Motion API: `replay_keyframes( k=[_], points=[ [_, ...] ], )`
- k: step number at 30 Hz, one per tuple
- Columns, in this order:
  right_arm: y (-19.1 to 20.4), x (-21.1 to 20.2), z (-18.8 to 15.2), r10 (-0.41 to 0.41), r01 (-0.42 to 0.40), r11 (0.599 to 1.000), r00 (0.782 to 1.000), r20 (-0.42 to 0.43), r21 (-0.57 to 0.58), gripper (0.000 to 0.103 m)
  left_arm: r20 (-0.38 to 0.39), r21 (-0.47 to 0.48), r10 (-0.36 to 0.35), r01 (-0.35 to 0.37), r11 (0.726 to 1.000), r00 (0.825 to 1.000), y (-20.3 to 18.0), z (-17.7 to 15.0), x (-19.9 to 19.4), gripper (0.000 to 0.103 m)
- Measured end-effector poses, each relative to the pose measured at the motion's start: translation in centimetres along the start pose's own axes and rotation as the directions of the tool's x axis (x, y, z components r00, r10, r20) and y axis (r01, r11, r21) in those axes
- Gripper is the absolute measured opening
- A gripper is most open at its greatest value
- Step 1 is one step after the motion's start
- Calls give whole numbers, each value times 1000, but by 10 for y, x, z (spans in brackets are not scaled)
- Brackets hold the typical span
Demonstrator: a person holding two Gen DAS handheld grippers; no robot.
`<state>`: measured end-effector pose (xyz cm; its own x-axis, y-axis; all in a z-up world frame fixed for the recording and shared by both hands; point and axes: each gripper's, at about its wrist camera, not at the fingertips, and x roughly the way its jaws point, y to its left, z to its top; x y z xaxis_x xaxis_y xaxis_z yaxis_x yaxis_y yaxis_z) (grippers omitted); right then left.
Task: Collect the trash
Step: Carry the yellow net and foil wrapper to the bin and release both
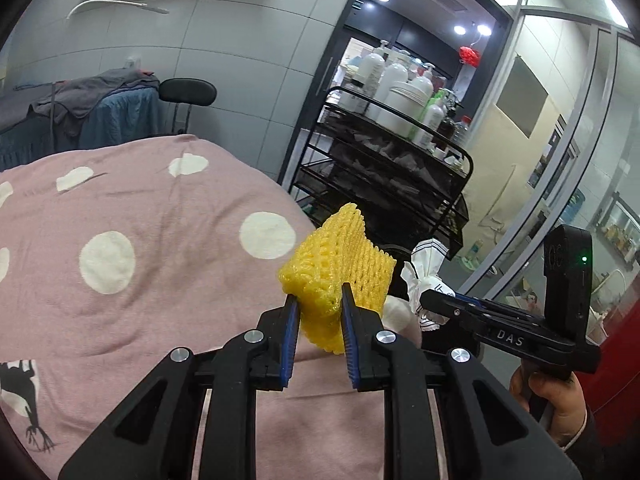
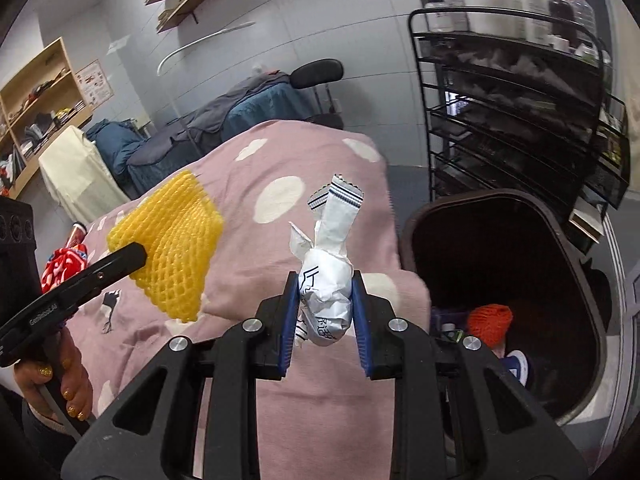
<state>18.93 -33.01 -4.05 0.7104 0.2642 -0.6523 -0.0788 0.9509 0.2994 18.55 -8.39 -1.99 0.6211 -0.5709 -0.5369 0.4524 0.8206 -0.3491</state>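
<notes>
Left wrist view: left gripper (image 1: 319,300) is narrowed onto a yellow foam net (image 1: 340,268), blue pads biting its lower edge, rest of the net sticking up and fwd above the tips. It hangs over a pink blanket (image 1: 140,220) w/ white dots. To the right, the right gripper (image 1: 430,300) shows side-on, a hand (image 1: 552,404) on its grip; a crumpled white wrapper (image 1: 424,268) is at its tip, but the jaw gap can't be read from this angle. Only this view has the doorway w/ ceiling lights, a red ornament (image 1: 469,56) and glass partition. A black wire cart (image 1: 400,168) w/ white bottles stands just past the blanket's far edge.

Right wrist view: right gripper (image 2: 325,300) is narrowed on the white wrapper (image 2: 326,296), pads pressing both sides of its balled part, twisted end poking up. Only here: a dark open trash bin (image 2: 592,320) just right of the blanket (image 2: 320,400), holding an orange foam net (image 2: 490,322) and other bits. Wrapper is near the bin's rim, not over it. Left gripper (image 2: 138,258) enters from the left w/ the yellow net (image 2: 172,248) at its tip, a hand (image 2: 52,384) below. Also only here: wood shelves (image 2: 36,108) on the far-left wall and a red patterned item (image 2: 64,266) on the blanket. The wire cart (image 2: 520,120) stands behind the bin.
</notes>
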Motion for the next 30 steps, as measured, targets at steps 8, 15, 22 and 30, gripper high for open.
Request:
replay_keyframes(
  k=[8,15,22,30],
  points=[
    [-67,-2,-16,-212,212,974,977,-17,83,29,-60,49,-91,94,994,994,-47,-4,38,20],
    [-102,12,-39,-263,272,949,962,-78,158,64,-113,100,-108,119,988,988,-74,-6,65,20],
    [-106,3,-63,-257,269,947,963,-85,175,69,-169,147,-104,129,981,980,-98,-9,93,20],
    [-99,-17,-78,-307,314,937,949,-64,156,81,-223,224,-45,96,970,974,-124,-12,126,36]
  ],
)
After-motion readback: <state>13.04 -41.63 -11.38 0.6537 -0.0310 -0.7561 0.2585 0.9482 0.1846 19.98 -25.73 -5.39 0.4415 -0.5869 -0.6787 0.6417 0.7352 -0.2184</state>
